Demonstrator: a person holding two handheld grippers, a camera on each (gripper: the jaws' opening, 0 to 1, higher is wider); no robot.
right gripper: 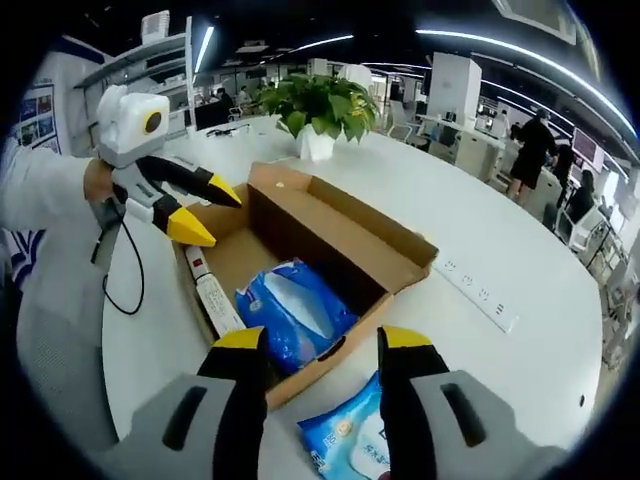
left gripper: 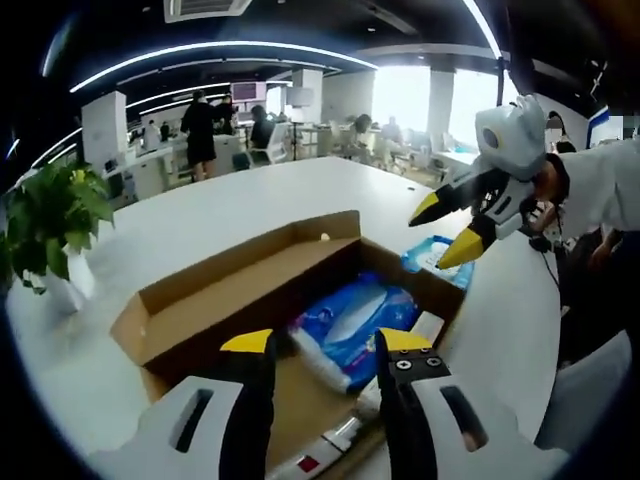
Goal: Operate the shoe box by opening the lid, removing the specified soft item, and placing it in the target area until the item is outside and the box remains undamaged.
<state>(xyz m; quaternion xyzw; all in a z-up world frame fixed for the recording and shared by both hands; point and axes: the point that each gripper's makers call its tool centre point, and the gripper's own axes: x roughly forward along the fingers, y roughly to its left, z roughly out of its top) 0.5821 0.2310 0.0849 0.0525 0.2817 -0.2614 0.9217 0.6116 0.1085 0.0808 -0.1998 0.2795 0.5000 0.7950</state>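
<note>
An open brown shoe box point(left gripper: 215, 305) point(right gripper: 345, 230) lies on a white table, its lid folded back flat. Inside it rests a blue soft pack point(left gripper: 350, 325) point(right gripper: 295, 310). A second blue pack point(left gripper: 435, 257) point(right gripper: 345, 435) lies on the table just outside the box's end wall. My left gripper point(left gripper: 325, 342) point(right gripper: 212, 213) hovers open over one end of the box, holding nothing. At the opposite end my right gripper point(right gripper: 322, 340) point(left gripper: 443, 230) hangs open above the outside pack, also holding nothing.
A white power strip point(left gripper: 320, 455) point(right gripper: 212, 290) lies along the box's long side. A potted plant point(left gripper: 55, 220) point(right gripper: 320, 105) stands beyond the lid. Flush sockets point(right gripper: 480, 290) sit in the table top. People stand among desks in the background.
</note>
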